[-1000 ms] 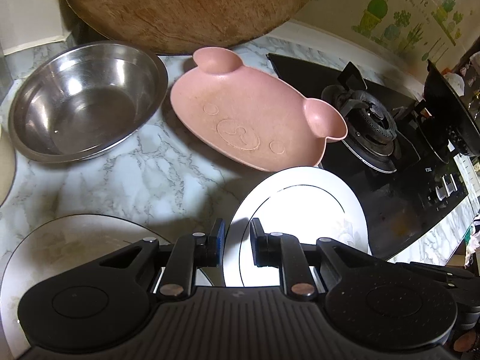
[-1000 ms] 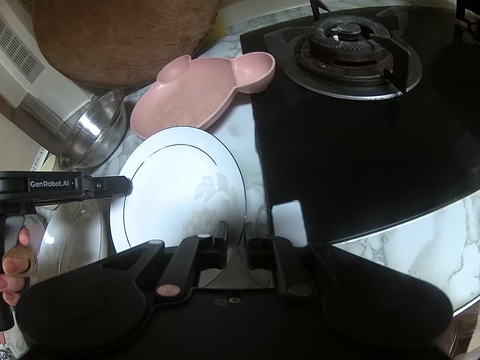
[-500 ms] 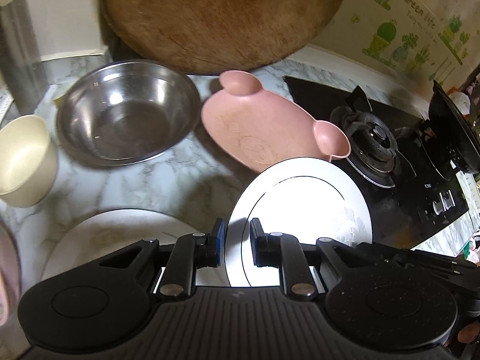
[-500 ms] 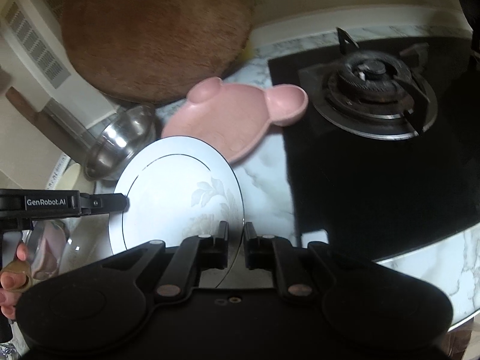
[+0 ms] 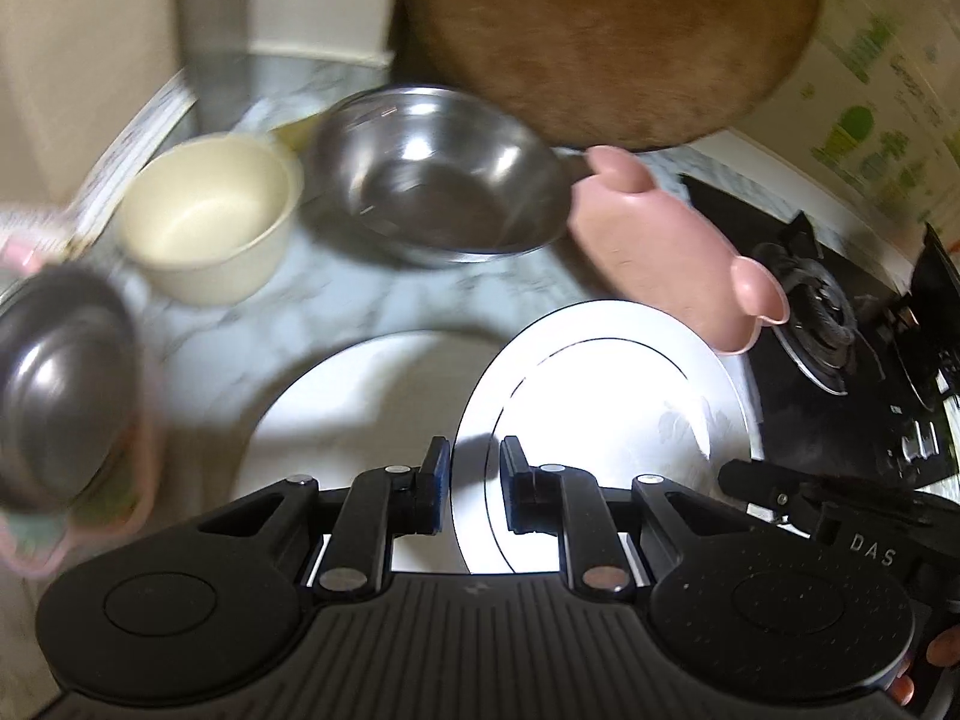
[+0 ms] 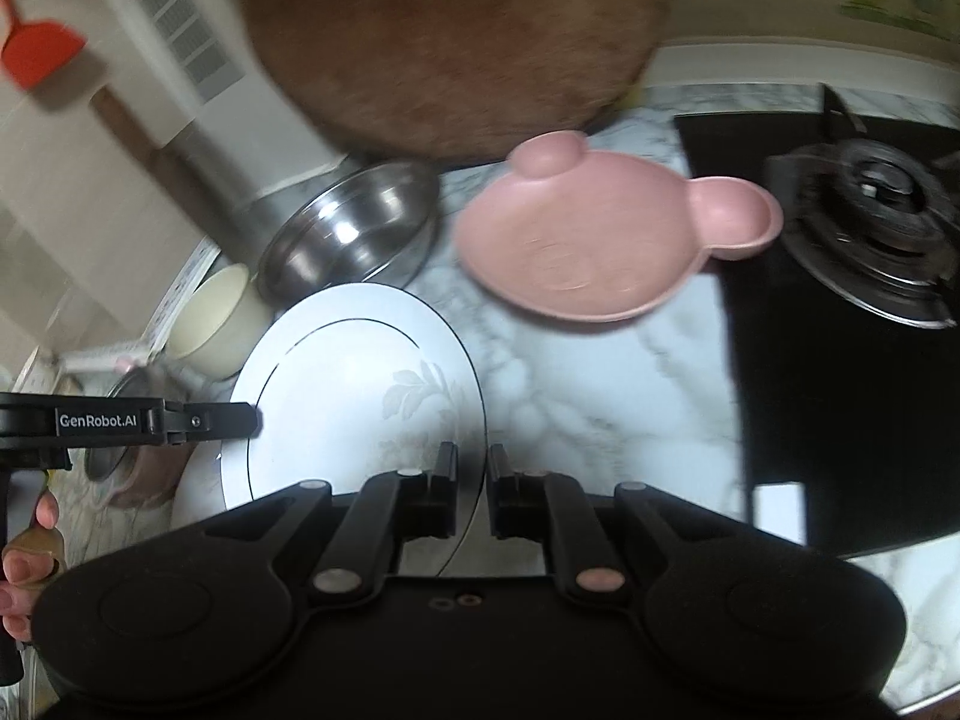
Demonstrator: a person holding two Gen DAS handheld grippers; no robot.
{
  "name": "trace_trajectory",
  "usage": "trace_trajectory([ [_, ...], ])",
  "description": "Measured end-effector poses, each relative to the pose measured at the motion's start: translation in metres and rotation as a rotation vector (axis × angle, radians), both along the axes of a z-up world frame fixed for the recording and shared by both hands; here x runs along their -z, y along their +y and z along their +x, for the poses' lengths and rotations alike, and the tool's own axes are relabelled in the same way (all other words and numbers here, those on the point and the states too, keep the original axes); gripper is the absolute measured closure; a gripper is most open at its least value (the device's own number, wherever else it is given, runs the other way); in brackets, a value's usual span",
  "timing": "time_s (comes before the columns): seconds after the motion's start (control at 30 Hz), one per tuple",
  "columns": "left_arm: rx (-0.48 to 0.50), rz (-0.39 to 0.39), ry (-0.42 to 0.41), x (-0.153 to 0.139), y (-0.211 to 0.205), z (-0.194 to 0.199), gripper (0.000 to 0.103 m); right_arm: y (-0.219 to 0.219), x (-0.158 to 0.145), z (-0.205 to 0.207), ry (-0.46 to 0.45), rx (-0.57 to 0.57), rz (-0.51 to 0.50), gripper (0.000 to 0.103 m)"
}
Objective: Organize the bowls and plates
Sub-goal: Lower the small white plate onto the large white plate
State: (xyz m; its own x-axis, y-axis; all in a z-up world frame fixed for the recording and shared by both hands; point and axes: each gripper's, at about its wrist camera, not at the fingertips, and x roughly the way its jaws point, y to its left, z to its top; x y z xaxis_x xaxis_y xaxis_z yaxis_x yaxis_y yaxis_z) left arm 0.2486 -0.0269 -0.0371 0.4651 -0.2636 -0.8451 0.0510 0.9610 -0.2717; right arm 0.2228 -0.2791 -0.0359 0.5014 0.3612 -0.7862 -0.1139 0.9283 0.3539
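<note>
Both grippers carry a white plate [image 5: 600, 408] with a thin dark ring and a faint flower print above the marble counter. My left gripper [image 5: 474, 468] is shut on its left rim. In the right wrist view my right gripper [image 6: 471, 474] is shut on the right rim of the same plate [image 6: 348, 408]. A second white plate [image 5: 360, 420] lies on the counter, partly under the held one. Behind them sit a pink bear-shaped plate [image 5: 648, 228], a steel bowl [image 5: 438, 174] and a cream bowl [image 5: 204, 222].
A round wooden board [image 5: 600, 30] leans on the back wall. The black gas stove [image 6: 870, 228] fills the right side. At the far left another steel bowl [image 5: 60, 384] sits in a pink dish. A hand [image 6: 24, 564] holds the left gripper's handle.
Both grippers have carried the white plate to the left and a little up. The cream bowl, the second white plate and the far-left steel bowl have come into view.
</note>
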Motion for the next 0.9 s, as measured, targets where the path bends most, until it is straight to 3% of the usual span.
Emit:
trace_trajectory([
  [0.33,-0.098,0.0,0.065,0.03,0.041,-0.023,0.086,0.051,0.012,0.006,0.011,-0.124,-0.041,0.092],
  [0.9,-0.11,0.023,0.084,0.043,0.048,-0.025,0.086,0.069,0.034,0.015,0.055,-0.172,-0.066,0.092],
])
